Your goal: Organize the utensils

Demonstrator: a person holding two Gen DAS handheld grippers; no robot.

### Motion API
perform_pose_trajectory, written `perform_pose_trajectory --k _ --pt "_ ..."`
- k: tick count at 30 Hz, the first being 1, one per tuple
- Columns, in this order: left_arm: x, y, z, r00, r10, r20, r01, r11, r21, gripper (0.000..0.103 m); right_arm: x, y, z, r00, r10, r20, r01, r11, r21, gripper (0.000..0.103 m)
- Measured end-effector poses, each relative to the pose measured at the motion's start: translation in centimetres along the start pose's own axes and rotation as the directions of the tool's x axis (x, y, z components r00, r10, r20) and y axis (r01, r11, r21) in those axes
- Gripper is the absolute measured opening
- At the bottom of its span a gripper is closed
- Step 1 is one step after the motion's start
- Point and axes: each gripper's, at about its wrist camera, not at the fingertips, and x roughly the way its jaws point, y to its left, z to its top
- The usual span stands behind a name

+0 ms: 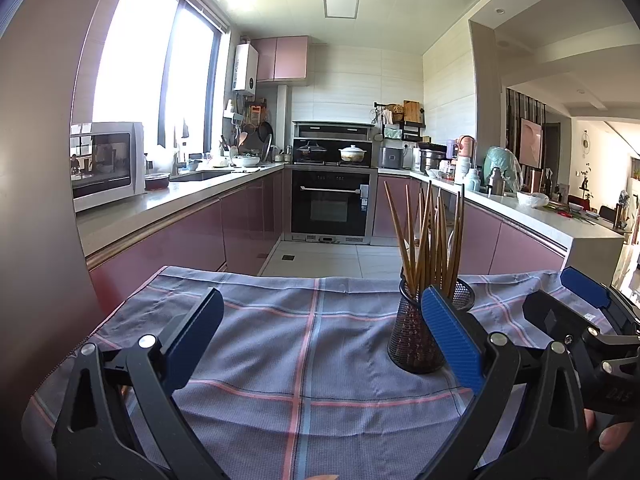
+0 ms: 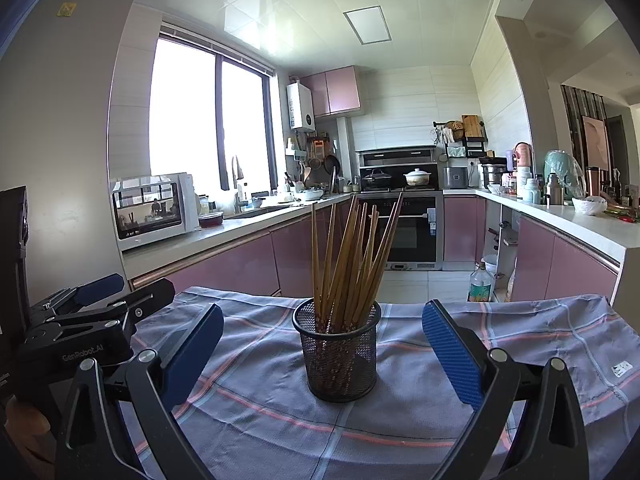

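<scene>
Here: chopsticks (image 2: 348,256) upright in mesh holder (image 2: 338,354) on checked cloth (image 2: 256,412).
Left of holder, left gripper (image 1: 322,340) spread, empty; right of it, right gripper (image 2: 322,350) likewise agape, partly cropped in left view.

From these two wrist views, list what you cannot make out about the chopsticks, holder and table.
- Chopsticks: lower ends blurred behind the mesh holder; exact count unclear, right wrist view.
- Holder's right side: covered by the left gripper finger, left wrist view.
- Table under the checked cloth: fully covered, both views.
- Cloth's near edge: cut off by the frame bottom.
</scene>
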Motion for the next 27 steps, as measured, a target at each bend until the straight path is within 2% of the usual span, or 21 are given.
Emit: perform_pose_trajectory --k 27 --pt "0.31 -0.01 -0.14 1.000 -0.006 -0.007 0.006 1.000 -0.007 0.098 0.12 0.05 -0.12 1.000 0.000 -0.001 0.000 1.000 0.001 0.096"
